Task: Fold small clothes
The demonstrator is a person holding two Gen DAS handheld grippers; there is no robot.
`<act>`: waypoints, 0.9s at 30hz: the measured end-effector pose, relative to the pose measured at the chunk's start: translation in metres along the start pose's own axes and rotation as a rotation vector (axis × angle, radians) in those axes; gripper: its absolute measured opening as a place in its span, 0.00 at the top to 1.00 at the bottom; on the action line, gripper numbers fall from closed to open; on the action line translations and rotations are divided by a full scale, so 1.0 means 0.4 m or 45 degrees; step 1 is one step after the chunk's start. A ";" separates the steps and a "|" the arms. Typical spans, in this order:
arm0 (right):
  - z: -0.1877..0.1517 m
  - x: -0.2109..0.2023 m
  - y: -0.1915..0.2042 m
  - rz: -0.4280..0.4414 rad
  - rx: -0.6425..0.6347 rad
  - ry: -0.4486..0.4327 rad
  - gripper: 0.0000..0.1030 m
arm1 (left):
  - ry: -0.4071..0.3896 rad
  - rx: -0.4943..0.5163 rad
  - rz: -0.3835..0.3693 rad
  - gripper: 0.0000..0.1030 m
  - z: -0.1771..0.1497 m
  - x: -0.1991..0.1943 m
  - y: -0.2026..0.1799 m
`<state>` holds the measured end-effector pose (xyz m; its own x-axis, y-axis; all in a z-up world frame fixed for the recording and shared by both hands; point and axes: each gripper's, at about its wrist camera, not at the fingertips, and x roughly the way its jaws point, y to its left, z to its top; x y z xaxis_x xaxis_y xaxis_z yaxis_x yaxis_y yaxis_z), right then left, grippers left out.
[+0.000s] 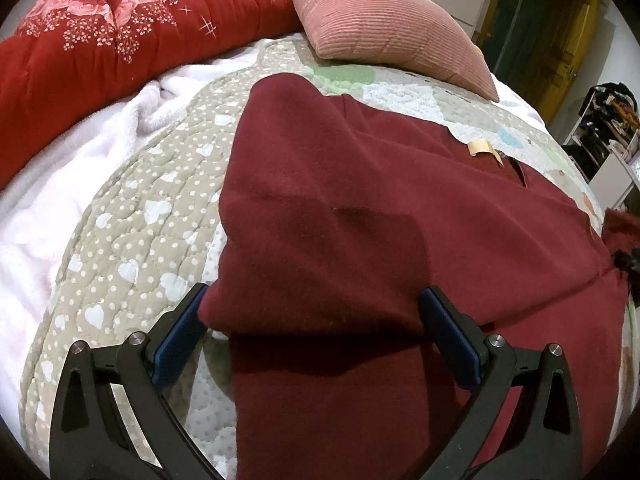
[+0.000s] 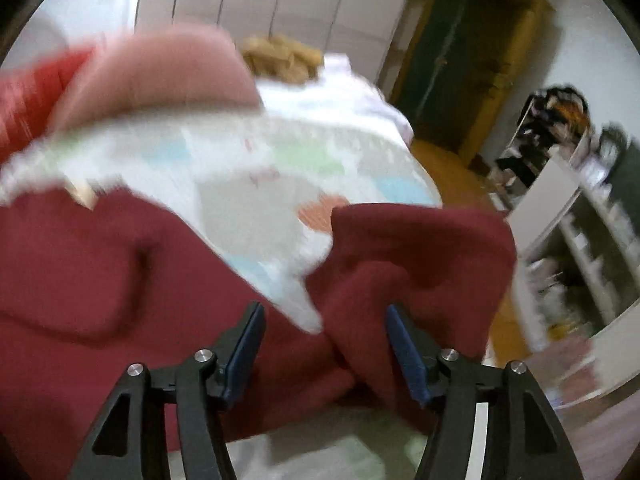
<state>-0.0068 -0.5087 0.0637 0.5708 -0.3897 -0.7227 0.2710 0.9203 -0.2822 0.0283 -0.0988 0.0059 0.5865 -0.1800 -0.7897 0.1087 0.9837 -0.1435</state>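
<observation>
A maroon fleece garment (image 1: pixel 360 208) lies on the bed's quilt (image 1: pixel 132 240), one sleeve folded across. The left gripper (image 1: pixel 316 324) straddles that fold, spread wide. The right gripper (image 2: pixel 324 344), blurred, hovers spread over the other sleeve (image 2: pixel 420 248), probably to be pinched next.

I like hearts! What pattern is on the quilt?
White hearts and dots on beige on the quilt, clearest in the left wrist view.

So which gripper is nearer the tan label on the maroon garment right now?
Hard to call. The tan label lies well ahead and right of the left gripper; in the blurred right view it sits far up-left of the right gripper. Both stand off it.
</observation>
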 end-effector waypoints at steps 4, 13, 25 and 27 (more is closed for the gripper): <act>-0.029 0.053 -0.066 0.024 0.077 0.036 0.53 | 0.000 -0.001 -0.001 0.00 0.001 0.001 0.000; -0.136 -0.196 -0.333 0.078 0.538 -0.222 0.94 | 0.000 0.000 -0.001 0.00 0.002 0.002 -0.001; -0.244 -0.267 -0.440 0.224 0.846 -0.226 0.37 | -0.001 0.000 0.000 0.00 0.003 0.002 0.000; -0.216 -0.212 -0.417 0.354 0.867 -0.147 0.37 | 0.000 0.000 -0.002 0.00 0.002 0.002 -0.001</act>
<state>-0.1673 -0.6260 0.1177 0.7561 -0.1817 -0.6287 0.5036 0.7750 0.3817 0.0294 -0.0992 0.0059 0.5866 -0.1815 -0.7893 0.1096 0.9834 -0.1447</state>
